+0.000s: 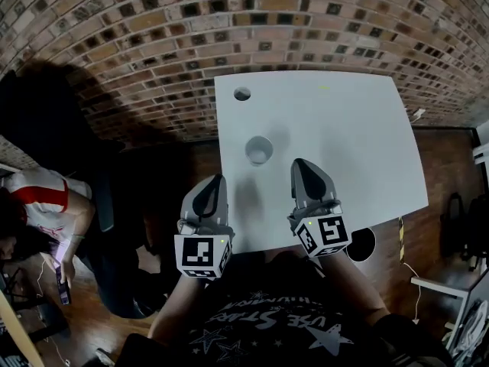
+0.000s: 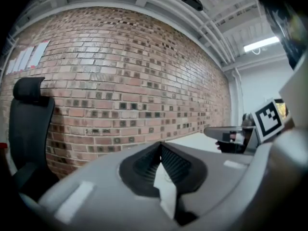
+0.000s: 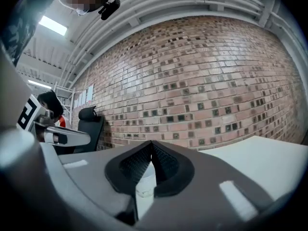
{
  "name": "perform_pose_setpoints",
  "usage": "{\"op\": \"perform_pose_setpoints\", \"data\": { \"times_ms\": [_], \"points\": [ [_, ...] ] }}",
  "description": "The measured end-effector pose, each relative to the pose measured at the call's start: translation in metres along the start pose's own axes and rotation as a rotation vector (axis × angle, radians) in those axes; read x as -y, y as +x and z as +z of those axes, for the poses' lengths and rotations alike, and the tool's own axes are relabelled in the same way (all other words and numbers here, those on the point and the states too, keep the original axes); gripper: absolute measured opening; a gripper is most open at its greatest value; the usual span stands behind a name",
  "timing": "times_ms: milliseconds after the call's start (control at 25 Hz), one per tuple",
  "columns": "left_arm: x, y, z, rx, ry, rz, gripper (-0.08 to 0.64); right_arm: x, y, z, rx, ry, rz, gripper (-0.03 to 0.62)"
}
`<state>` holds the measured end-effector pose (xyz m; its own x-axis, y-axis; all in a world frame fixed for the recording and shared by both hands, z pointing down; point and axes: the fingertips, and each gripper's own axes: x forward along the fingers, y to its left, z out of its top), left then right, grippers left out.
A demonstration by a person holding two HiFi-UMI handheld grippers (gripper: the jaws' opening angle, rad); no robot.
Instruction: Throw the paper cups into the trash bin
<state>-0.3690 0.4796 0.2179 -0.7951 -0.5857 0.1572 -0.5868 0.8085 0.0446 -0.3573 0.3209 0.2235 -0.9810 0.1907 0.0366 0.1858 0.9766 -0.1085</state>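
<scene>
A single white paper cup (image 1: 259, 150) stands upright on the white table (image 1: 344, 128), left of its middle. My left gripper (image 1: 220, 179) hovers at the table's near left edge, a little nearer than the cup, its jaws shut and empty (image 2: 160, 144). My right gripper (image 1: 296, 162) hangs over the table just right of the cup, also shut with nothing held (image 3: 151, 143). In the right gripper view the cup (image 3: 144, 186) shows below the closed tips, through the gap between the fingers. A dark round container (image 1: 361, 245) sits on the floor by the table's near right edge.
A brick wall (image 1: 229, 21) runs behind the table. The tabletop has a cable hole (image 1: 242, 94) at its far left. A black office chair (image 2: 29, 129) stands to the left, and a seated person (image 1: 38, 212) with a phone is beyond it.
</scene>
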Motion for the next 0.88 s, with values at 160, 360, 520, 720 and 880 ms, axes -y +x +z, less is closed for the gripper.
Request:
{"op": "perform_pose_setpoints", "data": {
  "times_ms": [160,360,520,720,880],
  "points": [
    [-0.007,0.008,-0.008,-0.020,0.001,-0.019,0.005,-0.015,0.013,-0.026,-0.100,-0.014,0.081,0.008],
    [-0.013,0.020,-0.014,-0.028,0.004,-0.019,0.005,-0.019,0.023,-0.048,-0.165,-0.043,0.122,0.126],
    [-0.013,0.025,-0.019,-0.046,0.013,-0.012,0.005,-0.020,0.028,-0.065,-0.211,-0.052,0.145,0.217],
    [-0.013,0.030,-0.026,-0.061,0.016,0.031,0.005,-0.026,0.038,-0.091,-0.277,-0.112,0.208,0.324],
    [-0.019,0.035,-0.028,-0.073,0.009,0.067,0.005,-0.036,0.056,-0.112,-0.325,-0.133,0.266,0.393]
  ]
}}
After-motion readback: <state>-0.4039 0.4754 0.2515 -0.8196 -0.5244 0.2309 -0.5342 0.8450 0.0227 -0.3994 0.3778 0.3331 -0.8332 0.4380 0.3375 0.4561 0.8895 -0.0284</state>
